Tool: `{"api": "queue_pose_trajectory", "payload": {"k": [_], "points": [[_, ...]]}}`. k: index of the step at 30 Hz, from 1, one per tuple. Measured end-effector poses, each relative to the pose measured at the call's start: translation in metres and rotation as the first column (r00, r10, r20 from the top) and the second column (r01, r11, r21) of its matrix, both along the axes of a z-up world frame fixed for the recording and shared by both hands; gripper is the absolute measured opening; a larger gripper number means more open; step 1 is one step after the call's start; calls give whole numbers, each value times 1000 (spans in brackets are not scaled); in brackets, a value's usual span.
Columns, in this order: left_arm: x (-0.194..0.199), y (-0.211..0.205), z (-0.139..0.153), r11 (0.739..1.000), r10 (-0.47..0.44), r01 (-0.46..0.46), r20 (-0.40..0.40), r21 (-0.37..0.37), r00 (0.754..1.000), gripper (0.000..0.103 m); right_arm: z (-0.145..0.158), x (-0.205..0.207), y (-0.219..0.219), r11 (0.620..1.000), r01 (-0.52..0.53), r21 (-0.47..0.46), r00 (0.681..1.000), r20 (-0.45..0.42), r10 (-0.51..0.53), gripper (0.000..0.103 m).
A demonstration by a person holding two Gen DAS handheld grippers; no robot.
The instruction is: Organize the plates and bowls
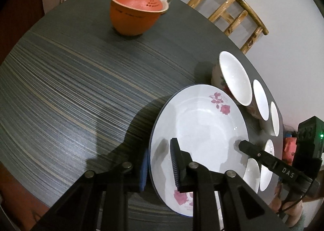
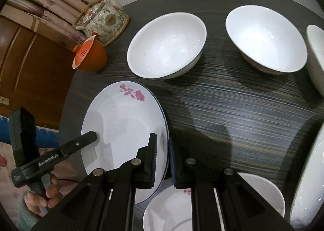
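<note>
A white plate with pink roses [image 1: 200,129] [image 2: 123,129] is held over the dark striped table [image 1: 70,89], its blue rim visible. My left gripper [image 1: 160,168] is shut on its near rim. My right gripper [image 2: 164,160] is shut on the opposite rim and shows in the left wrist view [image 1: 245,146]. The left gripper shows in the right wrist view [image 2: 89,138]. Two white bowls [image 2: 168,45] [image 2: 267,38] stand beyond. Several bowls [image 1: 235,77] line the table's right edge.
An orange lidded cup [image 1: 135,8] [image 2: 91,57] and a floral teapot [image 2: 105,20] stand at the far side. A bamboo chair [image 1: 230,10] is behind the table. More bowls [image 2: 174,210] [image 2: 309,174] lie near my right gripper.
</note>
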State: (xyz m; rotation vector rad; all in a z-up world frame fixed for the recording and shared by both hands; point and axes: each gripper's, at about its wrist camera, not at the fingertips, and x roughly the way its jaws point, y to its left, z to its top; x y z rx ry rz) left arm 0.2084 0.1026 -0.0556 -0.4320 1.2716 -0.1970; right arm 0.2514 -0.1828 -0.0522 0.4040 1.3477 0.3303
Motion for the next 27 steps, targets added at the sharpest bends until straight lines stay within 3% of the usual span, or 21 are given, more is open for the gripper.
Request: {"api": "queue_pose_trajectory", "payload": {"k": [13, 27], "points": [[-33, -49, 25, 994, -111, 111, 31, 7, 993, 20, 28, -48, -36, 998, 70, -6, 997, 38, -69, 13], [-72, -113, 20, 972, -235, 235, 11, 25, 972, 20, 28, -118, -101, 981, 195, -18, 980, 37, -194, 13]]}}
